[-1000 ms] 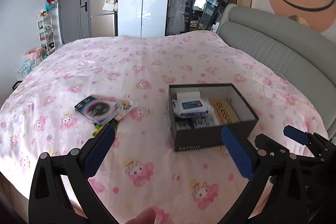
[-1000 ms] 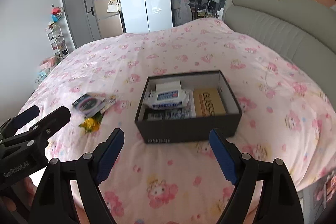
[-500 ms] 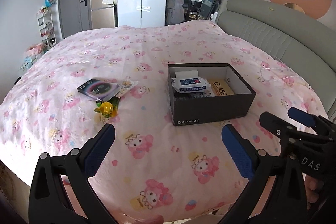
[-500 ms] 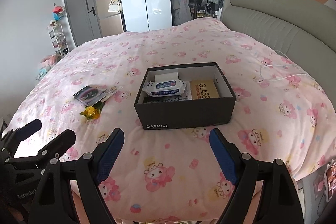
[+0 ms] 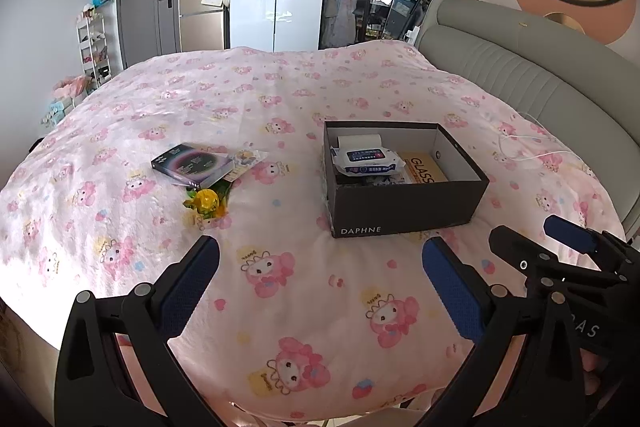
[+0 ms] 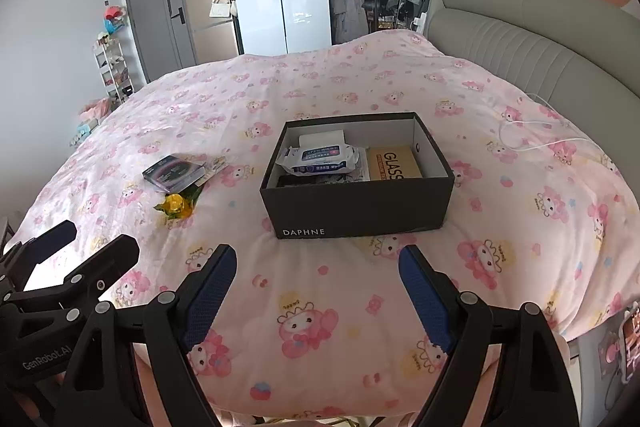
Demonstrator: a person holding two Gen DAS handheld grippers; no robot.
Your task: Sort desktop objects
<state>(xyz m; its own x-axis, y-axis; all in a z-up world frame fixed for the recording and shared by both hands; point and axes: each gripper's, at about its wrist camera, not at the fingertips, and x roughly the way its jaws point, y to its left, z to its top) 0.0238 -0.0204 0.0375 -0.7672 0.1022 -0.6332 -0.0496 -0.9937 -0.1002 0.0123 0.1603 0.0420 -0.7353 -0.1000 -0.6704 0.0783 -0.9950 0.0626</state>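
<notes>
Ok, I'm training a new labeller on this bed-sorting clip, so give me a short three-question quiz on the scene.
1. True or false: both grippers are holding something.
2. Which lies outside the DAPHNE box? A) wipes pack B) yellow toy C) GLASS box
3. What flat thing lies just beyond the yellow toy?

Key: 1 false, the left gripper and the right gripper are open and empty; 2 B; 3 the dark box.

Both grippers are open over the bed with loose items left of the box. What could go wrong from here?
1. The yellow toy sits on soft, rumpled bedding; fingers pressing down may sink or snag fabric.
2. The dark booklet overlaps a small packet, so grabbing one may drag the other.
3. The box already looks crowded; added items may not settle flat.
</notes>
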